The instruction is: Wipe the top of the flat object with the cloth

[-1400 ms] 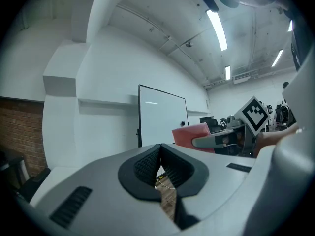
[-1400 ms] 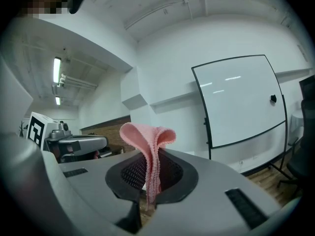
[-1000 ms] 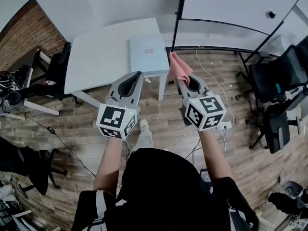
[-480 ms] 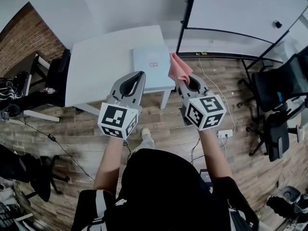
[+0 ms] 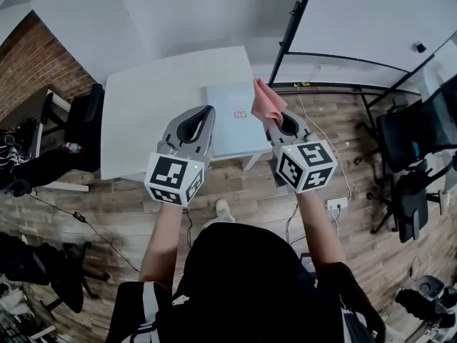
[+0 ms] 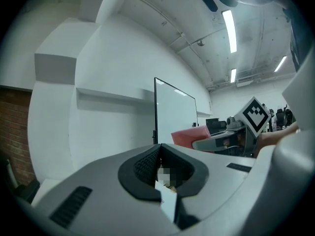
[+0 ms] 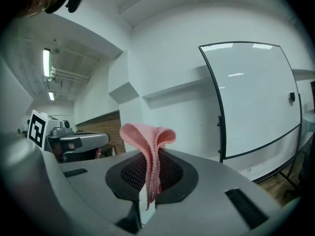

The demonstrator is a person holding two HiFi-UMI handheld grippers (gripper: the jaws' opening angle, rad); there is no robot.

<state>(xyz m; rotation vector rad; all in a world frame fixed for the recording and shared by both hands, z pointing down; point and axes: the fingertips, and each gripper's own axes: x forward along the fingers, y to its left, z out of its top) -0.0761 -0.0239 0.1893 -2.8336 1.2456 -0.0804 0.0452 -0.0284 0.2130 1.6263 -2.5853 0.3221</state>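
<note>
Though its red label (image 5: pixel 240 114) blurs, flat object (image 5: pixel 230 136), cloth (image 5: pixel 265 103)

Looked like an office: white table (image 5: pixel 157 106) on wood flooring (image 5: pixel 107 213), whiteboard (image 5: pixel 371 20) behind its right end, black swivel chairs (image 5: pixel 414 131) off to its right, brick wall (image 5: pixel 25 66) beyond its left.

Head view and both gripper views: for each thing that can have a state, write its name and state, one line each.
Left gripper: fingers shut, nothing between them.
Right gripper: fingers shut on the cloth.
Cloth: pinched, bunched, sticking up past the fingers.
Flat panel: lying flat near the table's corner, top bare, untouched.
</note>
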